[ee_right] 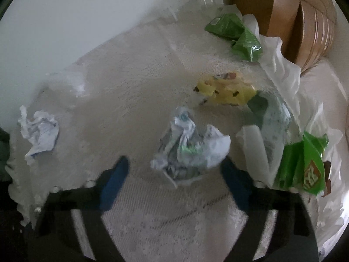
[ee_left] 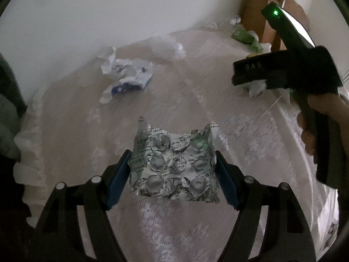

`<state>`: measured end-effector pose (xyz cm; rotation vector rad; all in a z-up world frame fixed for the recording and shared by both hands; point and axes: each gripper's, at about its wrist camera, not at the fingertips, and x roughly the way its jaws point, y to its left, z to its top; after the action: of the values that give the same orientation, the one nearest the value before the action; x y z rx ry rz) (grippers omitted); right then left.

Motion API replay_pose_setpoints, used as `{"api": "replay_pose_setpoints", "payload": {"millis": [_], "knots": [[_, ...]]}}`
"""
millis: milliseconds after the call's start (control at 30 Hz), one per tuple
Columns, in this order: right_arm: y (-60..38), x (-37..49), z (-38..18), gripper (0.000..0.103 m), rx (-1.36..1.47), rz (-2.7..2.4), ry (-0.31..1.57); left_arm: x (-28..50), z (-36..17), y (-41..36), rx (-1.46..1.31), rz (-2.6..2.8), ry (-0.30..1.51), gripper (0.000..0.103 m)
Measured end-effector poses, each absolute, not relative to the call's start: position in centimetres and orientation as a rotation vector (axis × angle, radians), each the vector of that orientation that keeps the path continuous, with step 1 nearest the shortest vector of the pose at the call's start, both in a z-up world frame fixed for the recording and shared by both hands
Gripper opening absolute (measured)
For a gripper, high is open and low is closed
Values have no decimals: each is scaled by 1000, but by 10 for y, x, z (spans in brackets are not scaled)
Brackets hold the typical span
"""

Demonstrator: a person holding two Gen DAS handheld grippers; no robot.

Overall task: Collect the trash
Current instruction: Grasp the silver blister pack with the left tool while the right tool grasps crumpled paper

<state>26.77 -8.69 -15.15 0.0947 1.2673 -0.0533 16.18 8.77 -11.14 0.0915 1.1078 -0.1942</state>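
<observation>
In the left wrist view my left gripper is shut on a crumpled silver blister pack, both blue pads against its sides, above the lace tablecloth. In the right wrist view my right gripper points down over a crumpled white and green paper wad that lies between its blue fingers. A gap shows on the wad's left side, so the gripper is open; this view is blurred. The right gripper's black housing, held by a hand, shows at the right of the left wrist view.
More litter lies on the cloth: a white-blue wrapper, green wrappers, a yellow wrapper, a green packet and a white plastic bag. A brown cardboard box stands at the back right by the wall.
</observation>
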Motion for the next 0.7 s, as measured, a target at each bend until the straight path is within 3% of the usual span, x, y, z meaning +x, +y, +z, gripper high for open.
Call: {"api": "replay_pose_setpoints", "payload": {"millis": [33,133,367,700], "knots": [[-86,269,-151,60,87,-53,1263,161,-112,88,88,-191,1112,71],[-87,269,-148,43,93,-26,1254,159,-110,90,73,-184,1110,71],[-107,221,-116,42,127,55,1185,140,-92,74,108,-188,1072,71],[-176,48,-100,42,156,37,1216,43,-85,-13,225,-398,1110,71]]}}
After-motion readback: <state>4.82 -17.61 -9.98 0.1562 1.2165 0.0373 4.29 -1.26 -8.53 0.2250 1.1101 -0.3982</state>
